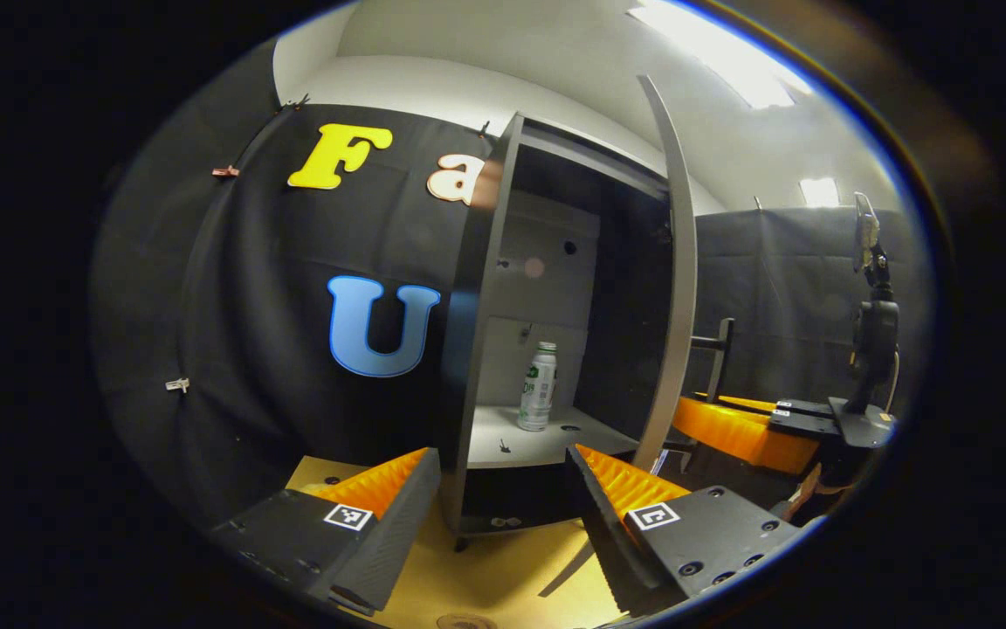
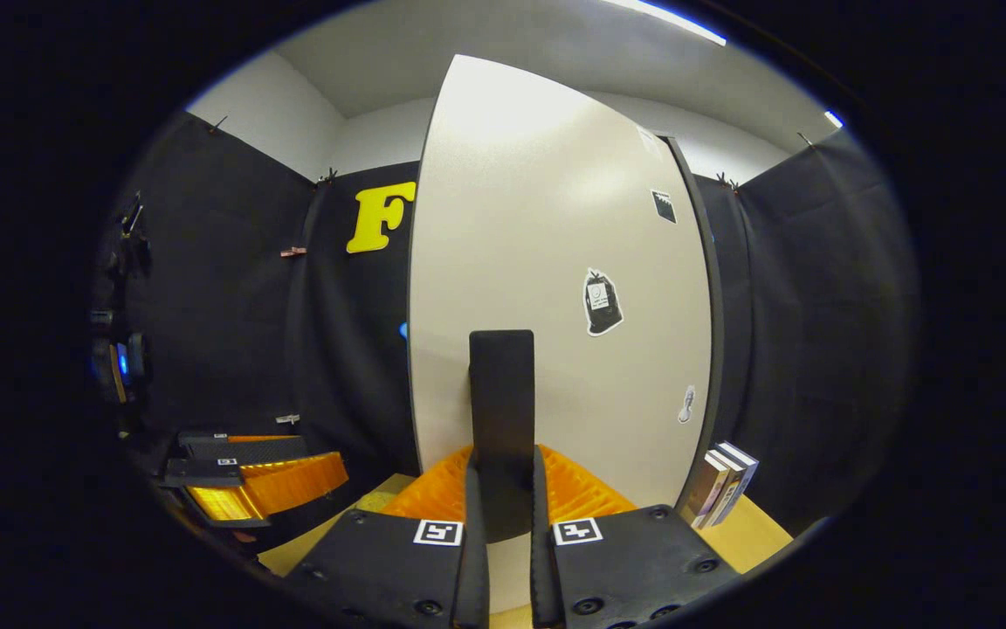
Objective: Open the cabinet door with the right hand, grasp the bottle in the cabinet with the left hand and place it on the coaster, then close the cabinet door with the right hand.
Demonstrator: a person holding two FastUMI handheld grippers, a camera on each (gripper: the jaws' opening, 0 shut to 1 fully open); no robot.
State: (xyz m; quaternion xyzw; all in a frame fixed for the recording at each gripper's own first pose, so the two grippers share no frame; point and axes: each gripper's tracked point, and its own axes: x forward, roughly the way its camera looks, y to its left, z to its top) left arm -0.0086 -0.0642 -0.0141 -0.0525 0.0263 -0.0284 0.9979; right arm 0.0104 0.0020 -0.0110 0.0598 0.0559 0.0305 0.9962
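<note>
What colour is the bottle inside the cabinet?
White bottle with green print, clearest in the left gripper view.

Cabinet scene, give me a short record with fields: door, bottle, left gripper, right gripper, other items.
door: cabinet door swung open
bottle: bottle upright on the cabinet shelf, not held
left gripper: left gripper open, short of the shelf
right gripper: right gripper shut on the door handle
other items: books beside the cabinet

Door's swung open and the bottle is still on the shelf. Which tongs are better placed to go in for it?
Left. The left tongs are open and aimed straight at the bottle inside the cabinet. The right tongs are shut on the door handle, holding the door.
</note>
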